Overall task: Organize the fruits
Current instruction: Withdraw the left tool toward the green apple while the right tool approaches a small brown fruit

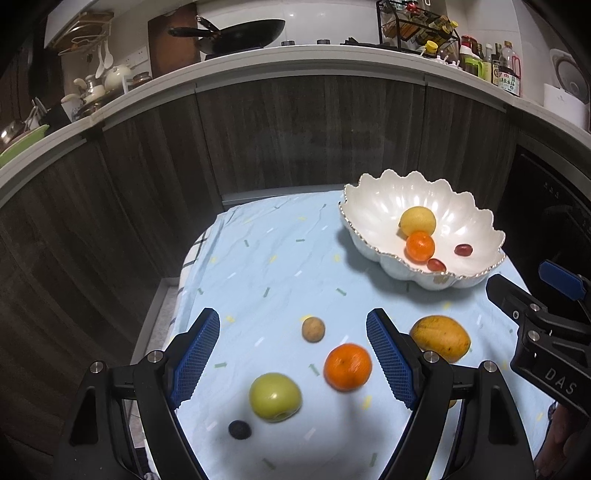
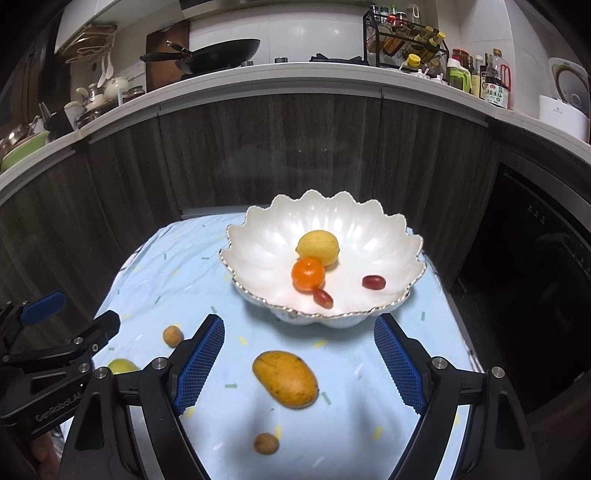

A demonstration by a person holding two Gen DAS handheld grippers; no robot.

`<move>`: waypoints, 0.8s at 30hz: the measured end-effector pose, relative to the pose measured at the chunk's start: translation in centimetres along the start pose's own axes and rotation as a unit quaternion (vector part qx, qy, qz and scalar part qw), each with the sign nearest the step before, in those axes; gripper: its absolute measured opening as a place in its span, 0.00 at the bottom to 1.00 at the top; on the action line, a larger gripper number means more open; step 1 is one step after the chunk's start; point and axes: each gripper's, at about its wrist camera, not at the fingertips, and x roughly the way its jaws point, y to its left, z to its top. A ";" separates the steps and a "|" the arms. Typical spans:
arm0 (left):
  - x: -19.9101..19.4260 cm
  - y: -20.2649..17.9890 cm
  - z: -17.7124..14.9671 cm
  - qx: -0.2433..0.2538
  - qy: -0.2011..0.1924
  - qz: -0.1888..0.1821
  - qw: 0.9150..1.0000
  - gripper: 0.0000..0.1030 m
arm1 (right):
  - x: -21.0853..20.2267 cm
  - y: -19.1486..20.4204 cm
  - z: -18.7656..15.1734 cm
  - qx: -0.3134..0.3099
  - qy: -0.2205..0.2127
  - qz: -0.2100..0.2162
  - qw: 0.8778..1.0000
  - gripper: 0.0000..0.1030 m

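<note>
A white scalloped bowl (image 1: pixel 376 206) (image 2: pixel 266 240) stands on the light blue cloth and holds a lemon (image 2: pixel 318 247), a small orange (image 2: pixel 308 274) and two red grapes (image 2: pixel 373 281). My left gripper (image 1: pixel 293 354) is open above the cloth, with an orange (image 1: pixel 347 366), a green apple (image 1: pixel 275 397), a small brown fruit (image 1: pixel 313 329) and a dark berry (image 1: pixel 239 429) between or near its fingers. My right gripper (image 2: pixel 299 360) is open over a yellow mango (image 2: pixel 285 378), which also shows in the left wrist view (image 1: pixel 441 338). A second brown fruit (image 2: pixel 266 443) lies nearer.
The cloth-covered table (image 2: pixel 155 258) stands in front of dark wood cabinets (image 1: pixel 295 129). A kitchen counter above carries a wok (image 1: pixel 236 33), bottles (image 1: pixel 502 70) and a rice cooker (image 2: pixel 565 96). A dark oven front (image 2: pixel 546 277) is at the right.
</note>
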 end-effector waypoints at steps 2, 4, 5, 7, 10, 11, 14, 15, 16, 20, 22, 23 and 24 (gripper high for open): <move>-0.1 0.3 -0.5 0.002 0.000 0.001 1.000 0.79 | -0.1 0.3 -0.5 0.001 0.001 -0.002 1.000 0.81; -0.2 0.6 -1.0 0.002 0.002 0.000 1.000 0.79 | -0.1 0.6 -0.8 -0.001 0.001 -0.003 1.000 0.81; -0.3 0.7 -1.3 0.002 0.003 0.001 1.000 0.79 | -0.1 0.9 -1.0 -0.003 0.000 -0.003 1.000 0.81; -0.4 1.0 -1.9 0.001 0.003 0.003 1.000 0.79 | -0.1 1.1 -1.3 -0.004 0.001 -0.004 1.000 0.81; -0.4 1.3 -2.6 -0.001 0.006 0.004 1.000 0.79 | -0.1 1.4 -1.8 -0.006 0.002 -0.005 1.000 0.81; -0.4 1.4 -2.8 -0.001 0.008 0.005 1.000 0.79 | -0.1 1.5 -2.0 -0.007 0.002 -0.005 1.000 0.81; -0.3 1.7 -3.5 -0.003 0.014 0.006 1.000 0.79 | -0.1 1.9 -2.6 -0.010 0.004 -0.006 1.000 0.81; -0.2 1.8 -3.7 -0.005 0.016 0.007 1.000 0.79 | 0.0 2.0 -2.8 -0.011 0.005 -0.006 1.000 0.81; -0.2 1.9 -3.9 -0.006 0.018 0.007 1.000 0.79 | 0.0 2.1 -3.0 -0.012 0.007 -0.006 1.000 0.81; 0.0 2.1 -4.6 -0.007 0.023 0.007 1.000 0.79 | 0.2 2.3 -3.8 -0.014 0.012 -0.007 1.000 0.81; 0.2 2.1 -4.9 -0.006 0.026 0.007 1.000 0.79 | 0.2 2.3 -4.1 -0.015 0.013 -0.009 1.000 0.81; 0.3 2.1 -5.1 -0.006 0.028 0.007 1.000 0.79 | 0.2 2.3 -4.4 -0.015 0.014 -0.012 1.000 0.81; 0.4 2.2 -5.2 -0.006 0.029 0.006 1.000 0.79 | 0.2 2.2 -4.5 -0.014 0.014 -0.013 1.000 0.81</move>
